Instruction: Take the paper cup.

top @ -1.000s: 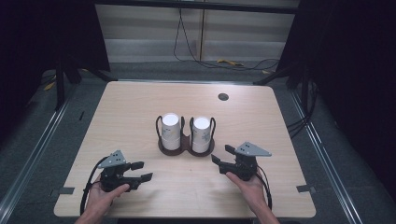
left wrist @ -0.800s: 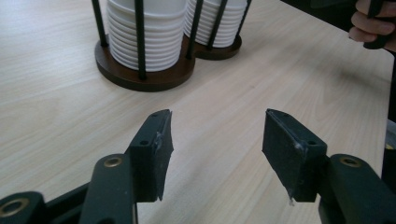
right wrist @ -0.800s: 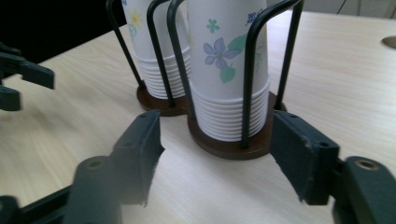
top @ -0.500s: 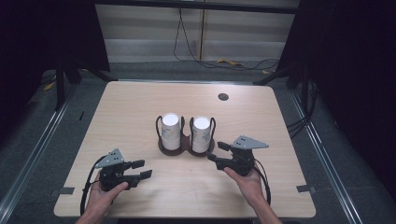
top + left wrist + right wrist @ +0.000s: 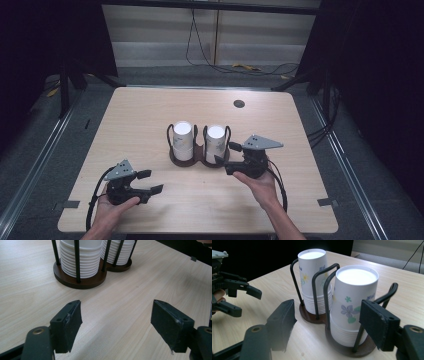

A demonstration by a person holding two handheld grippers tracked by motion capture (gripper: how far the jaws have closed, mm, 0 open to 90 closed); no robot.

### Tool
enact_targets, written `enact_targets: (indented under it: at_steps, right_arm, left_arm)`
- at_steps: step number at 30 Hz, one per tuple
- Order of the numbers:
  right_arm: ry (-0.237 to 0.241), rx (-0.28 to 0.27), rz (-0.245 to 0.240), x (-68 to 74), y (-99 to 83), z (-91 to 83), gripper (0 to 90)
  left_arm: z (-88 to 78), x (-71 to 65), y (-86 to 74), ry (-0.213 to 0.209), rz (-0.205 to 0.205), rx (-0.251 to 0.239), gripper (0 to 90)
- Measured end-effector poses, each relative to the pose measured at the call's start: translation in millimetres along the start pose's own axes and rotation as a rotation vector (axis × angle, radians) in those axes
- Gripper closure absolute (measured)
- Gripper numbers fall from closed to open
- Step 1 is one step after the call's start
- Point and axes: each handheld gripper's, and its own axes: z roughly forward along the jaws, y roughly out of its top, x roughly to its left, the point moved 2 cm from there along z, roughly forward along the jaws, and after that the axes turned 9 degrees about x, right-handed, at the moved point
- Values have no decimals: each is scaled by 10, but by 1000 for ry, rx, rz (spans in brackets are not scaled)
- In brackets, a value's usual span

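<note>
High view: fixed above the near edge of the counter (image 5: 150, 110), facing forward and down, far enough to take in the whole top. Left gripper view: rides low on the left gripper (image 5: 116, 325), looking along its jaws across the counter toward the cup holder (image 5: 82, 281) ahead. Right gripper view: rides on the right gripper (image 5: 328, 326), higher and very near the holder, with the left gripper beyond its left jaw. All three views share the holder and its stacked cups (image 5: 354, 312).
</note>
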Motion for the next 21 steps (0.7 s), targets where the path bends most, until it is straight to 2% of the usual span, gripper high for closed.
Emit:
enact_targets:
  at_steps: [2, 3, 5, 7, 11, 13, 15, 17, 19, 21]
  right_arm:
    - [13, -16, -5, 19, 50, 31, 282]
    - [15, -19, -13, 25, 68, 41, 280]
    - [23, -16, -21, 39, 110, 58, 276]
    - [27, -18, -24, 45, 132, 67, 276]
    - [40, -16, -53, 98, 257, 143, 299]
    - [42, -17, -58, 104, 276, 159, 307]
    - [57, -11, -73, 123, 354, 221, 331]
    - [60, -28, -93, 144, 404, 255, 360]
    - [60, -18, -113, 159, 456, 296, 362]
    - [79, -15, -112, 160, 505, 342, 360]
  left_arm:
    - [-40, 9, 4, 15, -13, -24, 232]
    - [-61, 16, -4, 29, 1, -26, 229]
    - [-50, 34, -15, 42, 0, -16, 223]
    - [-40, 34, -16, 39, -10, -13, 215]
    - [-31, 18, -16, 29, 3, -2, 221]
    - [-34, 16, -12, 21, -5, -9, 221]
    - [-42, 24, -17, 35, 17, -3, 221]
    - [-27, 20, -18, 27, 8, 1, 215]
    - [-16, 9, -18, 20, 20, 10, 206]
    - [4, -3, -18, 14, 18, 11, 198]
